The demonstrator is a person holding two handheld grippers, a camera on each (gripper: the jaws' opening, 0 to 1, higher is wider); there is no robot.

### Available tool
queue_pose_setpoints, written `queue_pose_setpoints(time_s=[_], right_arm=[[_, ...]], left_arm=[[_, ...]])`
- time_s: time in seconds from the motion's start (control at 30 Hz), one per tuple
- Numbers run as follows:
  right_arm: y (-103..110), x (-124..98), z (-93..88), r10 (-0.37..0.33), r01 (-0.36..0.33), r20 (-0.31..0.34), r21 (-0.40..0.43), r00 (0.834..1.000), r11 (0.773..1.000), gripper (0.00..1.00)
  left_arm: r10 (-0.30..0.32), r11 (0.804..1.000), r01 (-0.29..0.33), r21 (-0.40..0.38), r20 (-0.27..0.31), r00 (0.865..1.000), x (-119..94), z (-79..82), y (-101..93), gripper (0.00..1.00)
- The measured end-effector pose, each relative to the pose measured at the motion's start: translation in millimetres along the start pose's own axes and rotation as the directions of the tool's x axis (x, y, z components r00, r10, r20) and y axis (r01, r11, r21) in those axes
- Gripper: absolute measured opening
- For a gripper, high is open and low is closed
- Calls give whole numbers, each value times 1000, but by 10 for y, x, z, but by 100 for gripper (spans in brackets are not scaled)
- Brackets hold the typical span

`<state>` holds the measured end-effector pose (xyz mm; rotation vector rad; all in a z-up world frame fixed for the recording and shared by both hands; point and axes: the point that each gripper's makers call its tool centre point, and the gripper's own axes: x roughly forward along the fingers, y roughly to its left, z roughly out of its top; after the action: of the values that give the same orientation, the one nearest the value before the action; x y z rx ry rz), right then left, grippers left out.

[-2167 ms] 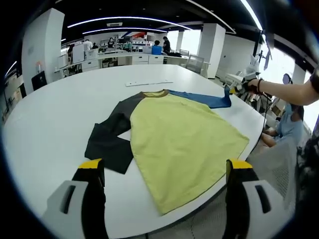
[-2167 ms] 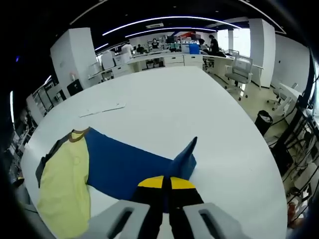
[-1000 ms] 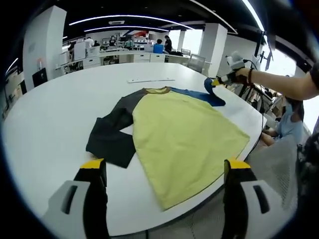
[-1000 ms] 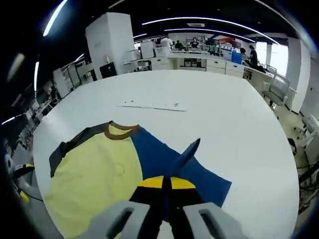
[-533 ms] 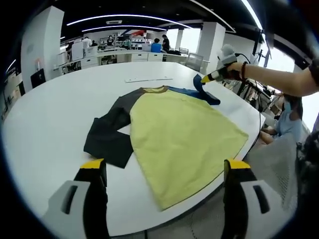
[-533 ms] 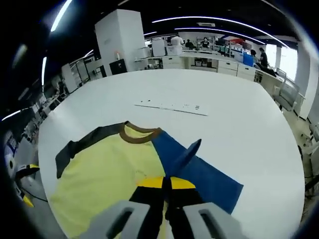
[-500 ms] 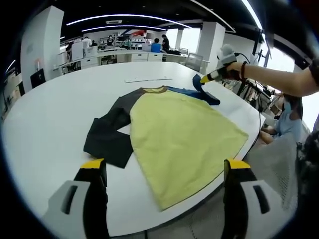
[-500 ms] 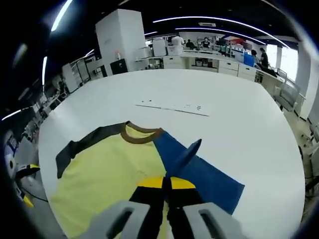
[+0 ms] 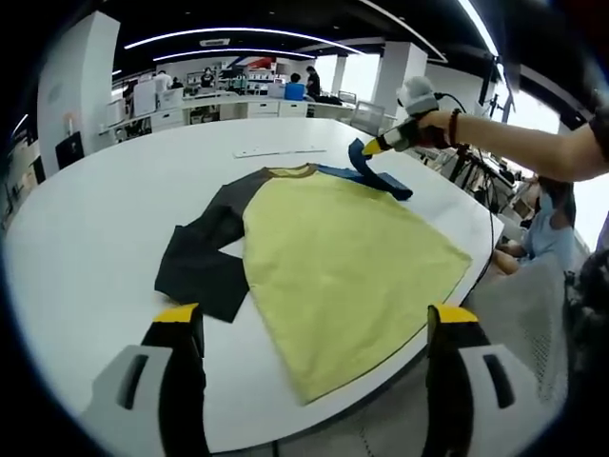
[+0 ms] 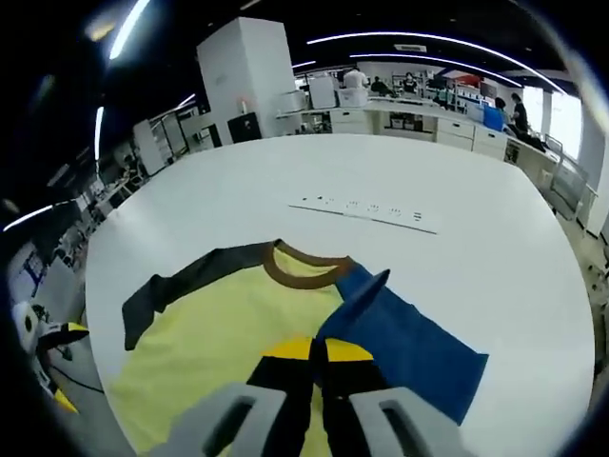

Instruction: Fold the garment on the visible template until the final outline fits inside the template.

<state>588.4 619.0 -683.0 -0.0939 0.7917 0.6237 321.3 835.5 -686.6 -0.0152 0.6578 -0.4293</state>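
Note:
A raglan shirt lies flat on the white table (image 9: 86, 219): yellow body (image 9: 333, 257), brown collar (image 10: 304, 269), dark sleeve (image 9: 202, 259) folded at the elbow, blue sleeve (image 10: 414, 347). My right gripper (image 10: 319, 350) is shut on the blue sleeve's cuff, which stands up between its yellow-tipped jaws. In the left gripper view the right gripper (image 9: 368, 149), held by a person's hand (image 9: 426, 122), lifts the blue sleeve (image 9: 379, 179) near the collar. My left gripper (image 9: 315, 316) hovers open over the near table edge, short of the shirt's hem, holding nothing.
A thin white strip with small marks (image 10: 369, 211) lies on the table beyond the collar. The table's rounded edge runs close to the shirt's right hem (image 9: 466, 262). Desks, cabinets and people stand far behind. A seated person (image 9: 552, 228) is beside the table's right edge.
The right gripper has carried the blue cuff from the table's outer side inward, towards the collar and over the yellow body. The left gripper has stayed put and open.

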Motion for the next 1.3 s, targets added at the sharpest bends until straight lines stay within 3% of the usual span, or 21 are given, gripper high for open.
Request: queue_pose_setpoints(time_s=[0.13, 0.23, 0.93, 1.3], right_arm=[[90, 43, 51, 5, -5, -5, -27, 1000, 1000, 0], [132, 64, 54, -19, 16, -34, -100, 999, 995, 0], [837, 259, 199, 71, -79, -46, -204, 996, 976, 0], [1073, 320, 212, 103, -115, -57, -268, 993, 957, 0]], left_arm=[[2, 1000, -2, 1, -4, 1000, 1, -13, 16, 95], [1, 1000, -1, -3, -3, 1000, 8, -17, 14, 95], [1, 1000, -1, -22, 12, 1000, 2, -22, 46, 96], [14, 1000, -14, -27, -1, 1000, -38, -75, 79, 95]])
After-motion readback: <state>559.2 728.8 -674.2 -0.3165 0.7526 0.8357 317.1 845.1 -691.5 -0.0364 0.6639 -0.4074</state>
